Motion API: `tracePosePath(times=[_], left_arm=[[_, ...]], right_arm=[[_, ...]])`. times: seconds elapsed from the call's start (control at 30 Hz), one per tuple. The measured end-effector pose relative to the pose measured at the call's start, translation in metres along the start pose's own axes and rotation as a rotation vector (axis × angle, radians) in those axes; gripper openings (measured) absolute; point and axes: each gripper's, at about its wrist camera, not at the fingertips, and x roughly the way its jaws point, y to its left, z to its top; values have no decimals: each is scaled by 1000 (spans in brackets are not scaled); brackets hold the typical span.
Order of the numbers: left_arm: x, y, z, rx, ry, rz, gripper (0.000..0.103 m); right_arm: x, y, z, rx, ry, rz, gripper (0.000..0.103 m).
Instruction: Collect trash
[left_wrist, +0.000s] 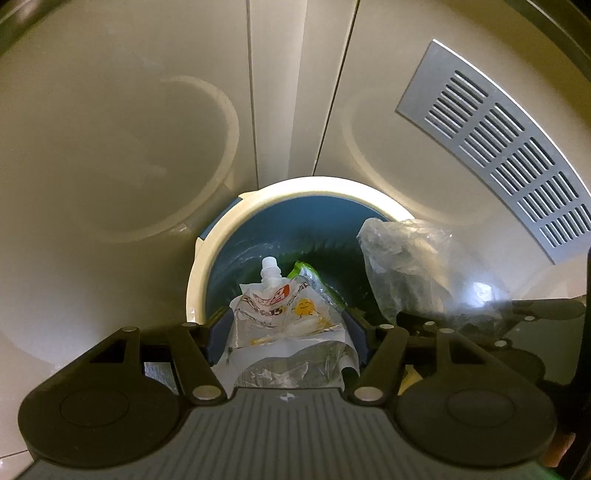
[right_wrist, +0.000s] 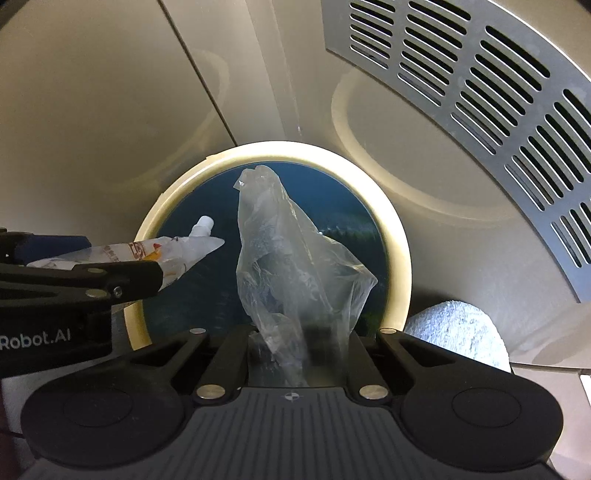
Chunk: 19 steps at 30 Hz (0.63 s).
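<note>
Over round cream-rimmed bin (right_wrist: 397, 254), left claw (left_wrist: 284, 325) gripping glossy spouted pouch (left_wrist: 280, 310), right claw (right_wrist: 295, 343) pinching crinkled clear plastic bag (right_wrist: 291, 251).

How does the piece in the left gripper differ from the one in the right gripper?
The spouted pouch in the left gripper is printed, with a white screw spout; the clear plastic bag in the right gripper is plain and see-through. The pouch lies flattish between wide-set fingers; the bag is crumpled and pinched by nearly closed ones. Both hang over the blue-lined bin.

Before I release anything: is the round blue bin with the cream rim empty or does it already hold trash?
Already holds trash: the blue bin has a green wrapper lying inside, seen past the spouted drink pouch.
</note>
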Motion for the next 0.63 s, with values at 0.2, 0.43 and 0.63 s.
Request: tracePosePath(times=[0.2, 0.43, 0.63], left_arm=[[7, 2, 1, -10, 18, 3, 73], [16, 12, 4, -22, 32, -6, 87], [10, 22, 7, -77, 32, -11, 103]], right_arm=[[0, -3, -6, 11, 10, -7, 10], [-2, -7, -4, 36, -11, -37, 49], [-7, -15, -3, 74, -38, -31, 65]])
